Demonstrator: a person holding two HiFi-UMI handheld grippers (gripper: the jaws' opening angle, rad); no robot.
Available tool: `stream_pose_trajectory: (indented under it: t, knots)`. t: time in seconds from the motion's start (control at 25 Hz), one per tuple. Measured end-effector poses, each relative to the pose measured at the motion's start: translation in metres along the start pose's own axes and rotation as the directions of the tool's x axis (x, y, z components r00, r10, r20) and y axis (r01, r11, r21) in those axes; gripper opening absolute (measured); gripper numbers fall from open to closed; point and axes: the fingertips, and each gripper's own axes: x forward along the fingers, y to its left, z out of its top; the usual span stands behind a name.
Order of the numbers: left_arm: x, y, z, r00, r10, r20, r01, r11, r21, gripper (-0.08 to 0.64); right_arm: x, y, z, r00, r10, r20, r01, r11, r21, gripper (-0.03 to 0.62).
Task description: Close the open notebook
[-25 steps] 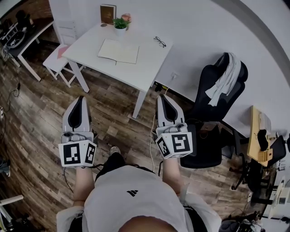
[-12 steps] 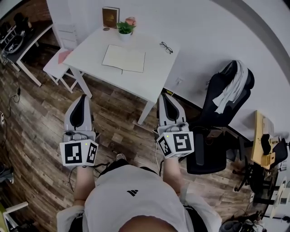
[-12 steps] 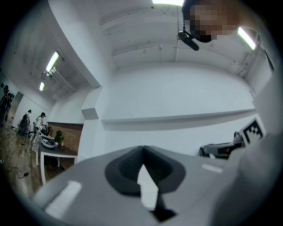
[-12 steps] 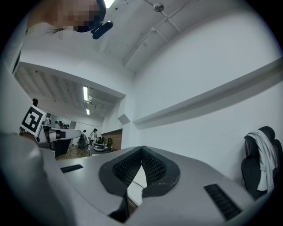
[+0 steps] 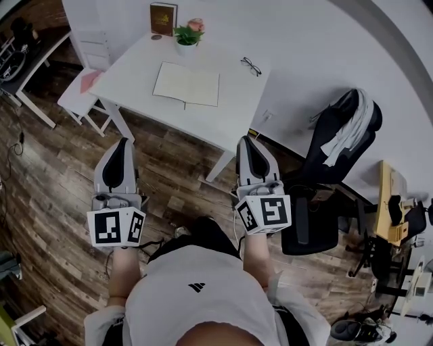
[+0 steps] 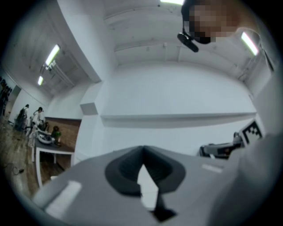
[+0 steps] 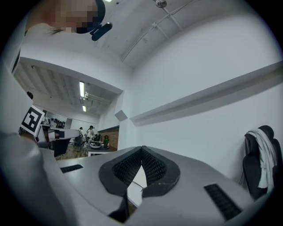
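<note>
The open notebook [image 5: 187, 84] lies flat with pale blank pages on the white table [image 5: 230, 108] at the top of the head view. Both grippers are held out over the wooden floor, short of the table's near edge and apart from the notebook. My left gripper [image 5: 122, 142] has its jaws closed together with nothing in them. My right gripper [image 5: 246, 140] is also shut and empty, close to the table's front leg. In the left gripper view the left gripper [image 6: 142, 148] points at a white wall. The right gripper [image 7: 141, 148] shows its ribbed pads meeting at the tip.
On the table's far side stand a potted plant [image 5: 188, 35], a brown book [image 5: 162, 19] and a pair of glasses [image 5: 251, 66]. A black office chair [image 5: 331, 145] with a white garment stands to the right. A white stool [image 5: 82, 91] sits left of the table.
The table and notebook have drawn closer and slid down and to the right in the head view. Both shut grippers have advanced toward the table together.
</note>
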Motion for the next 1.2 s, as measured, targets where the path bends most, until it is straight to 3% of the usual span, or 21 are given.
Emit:
stream_pose_trajectory:
  t: [0.4, 0.92, 1.2]
  knots:
    - [0.043, 0.026, -0.016, 1.0, 0.019, -0.007, -0.019, 1.0, -0.019, 0.009, 0.056, -0.011, -0.011, 1.0, 0.018, -0.009, -0.018, 1.0, -0.005, -0.003]
    - [0.153, 0.061, -0.023, 0.997, 0.075, 0.005, -0.075, 0.997, -0.004, 0.009, 0.18, -0.054, -0.009, 0.996, 0.088, 0.01, -0.088, 0.996, -0.002, -0.003]
    - [0.212, 0.064, -0.035, 0.998, 0.064, 0.013, -0.064, 0.998, 0.02, 0.009, 0.234, -0.086, -0.014, 0.993, 0.113, 0.02, -0.113, 0.994, 0.002, -0.003]
